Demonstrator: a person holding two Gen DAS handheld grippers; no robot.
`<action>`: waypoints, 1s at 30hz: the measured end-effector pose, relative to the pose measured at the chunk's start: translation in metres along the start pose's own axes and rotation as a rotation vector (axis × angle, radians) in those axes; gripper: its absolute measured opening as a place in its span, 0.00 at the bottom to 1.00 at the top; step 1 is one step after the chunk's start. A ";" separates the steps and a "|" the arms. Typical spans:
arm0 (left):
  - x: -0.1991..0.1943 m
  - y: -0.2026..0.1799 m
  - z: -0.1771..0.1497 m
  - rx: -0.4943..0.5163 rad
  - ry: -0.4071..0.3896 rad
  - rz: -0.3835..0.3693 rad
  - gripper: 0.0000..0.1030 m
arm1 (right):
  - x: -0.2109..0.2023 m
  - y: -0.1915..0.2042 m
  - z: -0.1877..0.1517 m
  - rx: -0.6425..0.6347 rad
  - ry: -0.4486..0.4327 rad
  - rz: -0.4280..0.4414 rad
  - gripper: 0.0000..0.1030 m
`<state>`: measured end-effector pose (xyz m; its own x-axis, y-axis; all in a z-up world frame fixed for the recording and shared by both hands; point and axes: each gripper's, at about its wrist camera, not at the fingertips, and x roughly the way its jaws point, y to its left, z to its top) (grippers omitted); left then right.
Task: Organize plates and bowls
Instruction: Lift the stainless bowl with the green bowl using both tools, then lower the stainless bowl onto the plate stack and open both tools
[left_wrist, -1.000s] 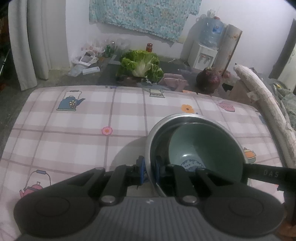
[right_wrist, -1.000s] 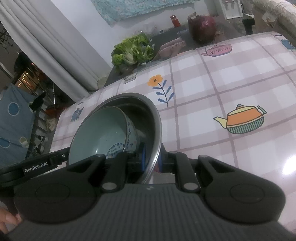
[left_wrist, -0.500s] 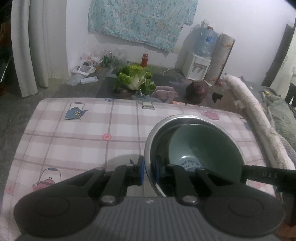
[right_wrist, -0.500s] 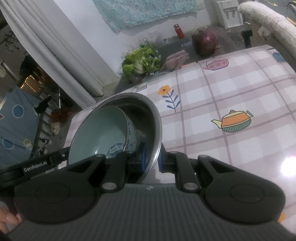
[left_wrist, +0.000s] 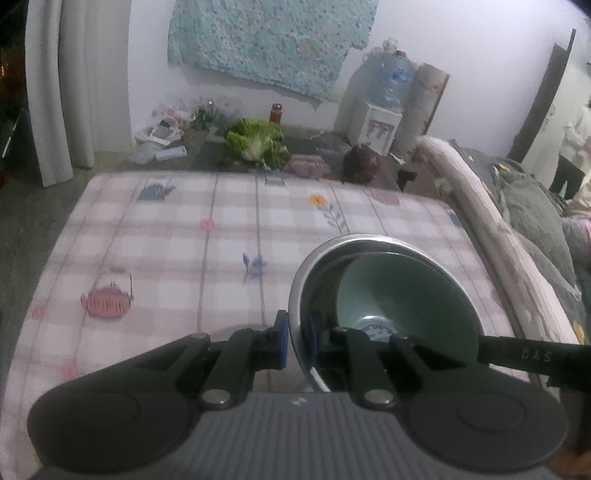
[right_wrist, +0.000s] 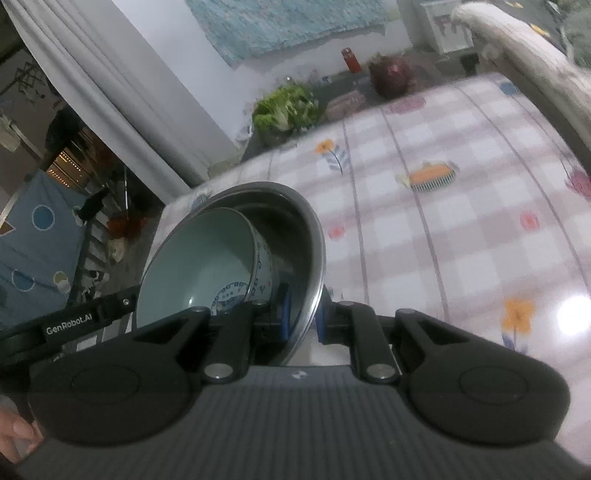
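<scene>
A steel bowl (left_wrist: 317, 269) holds a pale green ceramic bowl (left_wrist: 406, 291) with blue print. My left gripper (left_wrist: 295, 339) is shut on the steel bowl's left rim. My right gripper (right_wrist: 303, 317) is shut on the opposite rim of the steel bowl (right_wrist: 295, 218), with the green bowl (right_wrist: 192, 266) leaning inside it. Both bowls are held in the air above the checked tablecloth (left_wrist: 184, 251). Each gripper's arm shows at the edge of the other's view.
The table carries a pink checked cloth with teapot and flower prints (right_wrist: 443, 229). Behind it on the floor are a cabbage (left_wrist: 255, 142), a dark pot (left_wrist: 360, 164) and a water dispenser (left_wrist: 376, 125). A rolled mat (left_wrist: 480, 206) lies along the right edge.
Both grippers have lifted the steel bowl with the green bowl higher and back from the table. More of the tablecloth shows now. The grips have not changed.
</scene>
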<state>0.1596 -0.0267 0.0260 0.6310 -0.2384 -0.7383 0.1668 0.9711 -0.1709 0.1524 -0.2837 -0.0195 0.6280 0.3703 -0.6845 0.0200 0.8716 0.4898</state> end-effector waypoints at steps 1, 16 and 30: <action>-0.003 0.000 -0.007 0.000 0.006 -0.004 0.12 | -0.003 -0.002 -0.007 0.007 0.005 0.000 0.12; -0.008 0.002 -0.088 0.009 0.089 0.003 0.12 | -0.020 -0.021 -0.095 0.032 0.079 -0.027 0.13; -0.018 -0.004 -0.100 0.093 0.027 0.041 0.15 | -0.011 -0.018 -0.104 -0.019 0.052 -0.097 0.19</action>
<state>0.0722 -0.0247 -0.0253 0.6180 -0.1969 -0.7611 0.2120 0.9740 -0.0799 0.0645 -0.2700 -0.0772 0.5823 0.2993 -0.7559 0.0635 0.9102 0.4093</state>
